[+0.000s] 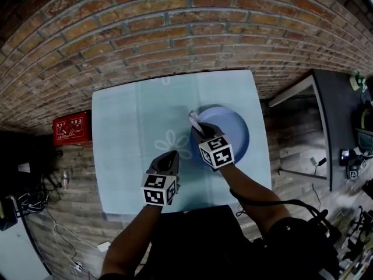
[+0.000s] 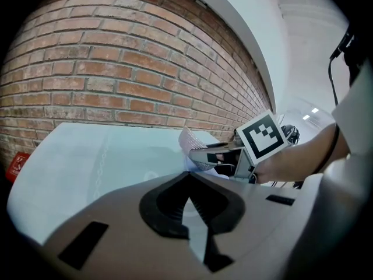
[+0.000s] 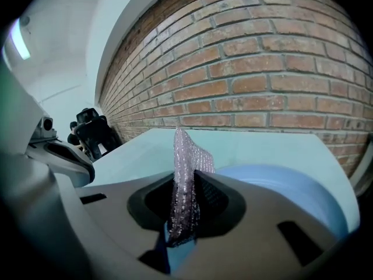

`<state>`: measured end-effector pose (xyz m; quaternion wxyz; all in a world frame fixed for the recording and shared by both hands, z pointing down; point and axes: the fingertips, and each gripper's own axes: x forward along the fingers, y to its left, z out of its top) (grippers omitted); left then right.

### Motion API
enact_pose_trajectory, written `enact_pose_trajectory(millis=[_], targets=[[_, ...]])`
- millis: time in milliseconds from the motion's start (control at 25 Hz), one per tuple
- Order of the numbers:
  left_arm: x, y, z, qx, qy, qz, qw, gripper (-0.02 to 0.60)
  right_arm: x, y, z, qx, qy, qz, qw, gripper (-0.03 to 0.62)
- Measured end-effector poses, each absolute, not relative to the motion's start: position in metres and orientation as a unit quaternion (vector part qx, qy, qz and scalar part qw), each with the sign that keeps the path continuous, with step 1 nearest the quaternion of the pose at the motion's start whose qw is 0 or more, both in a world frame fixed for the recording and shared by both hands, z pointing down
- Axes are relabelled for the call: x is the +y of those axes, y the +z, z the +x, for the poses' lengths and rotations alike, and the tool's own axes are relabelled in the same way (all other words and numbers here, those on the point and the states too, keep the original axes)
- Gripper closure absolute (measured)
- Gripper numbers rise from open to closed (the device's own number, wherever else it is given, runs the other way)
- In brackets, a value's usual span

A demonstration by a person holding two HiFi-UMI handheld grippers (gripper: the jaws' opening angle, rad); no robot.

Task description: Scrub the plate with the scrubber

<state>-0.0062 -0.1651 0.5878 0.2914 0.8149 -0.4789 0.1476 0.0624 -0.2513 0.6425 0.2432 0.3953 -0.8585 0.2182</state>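
Gripping the scrubber point(image 1: 193, 119), the right gripper point(image 1: 201, 130) hangs over the plate point(image 1: 236, 130) near the right edge of the table point(image 1: 122, 127); the left gripper point(image 1: 170, 156), clenched on nothing, hovers beside it.

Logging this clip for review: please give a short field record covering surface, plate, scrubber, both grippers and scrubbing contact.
surface: table with a pale blue cloth
plate: round blue plate, on the table's right part
scrubber: pale pink mesh scrubber, standing up between the right jaws
right gripper: shut on the scrubber, over the plate's left edge
left gripper: jaws together, empty, left of the plate
contact: cannot tell whether scrubber touches plate
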Motion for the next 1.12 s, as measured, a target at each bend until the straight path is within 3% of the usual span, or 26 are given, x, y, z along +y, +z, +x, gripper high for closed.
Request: enact_pose_trajectory(millis=[1120], targets=[[-0.143, 0.567, -0.015, -0.454, 0.143, 0.837, 0.270, 0.572, -0.208, 0.637, 0.053, -0.831, 0.314, 0.419, 0.187, 0.521]])
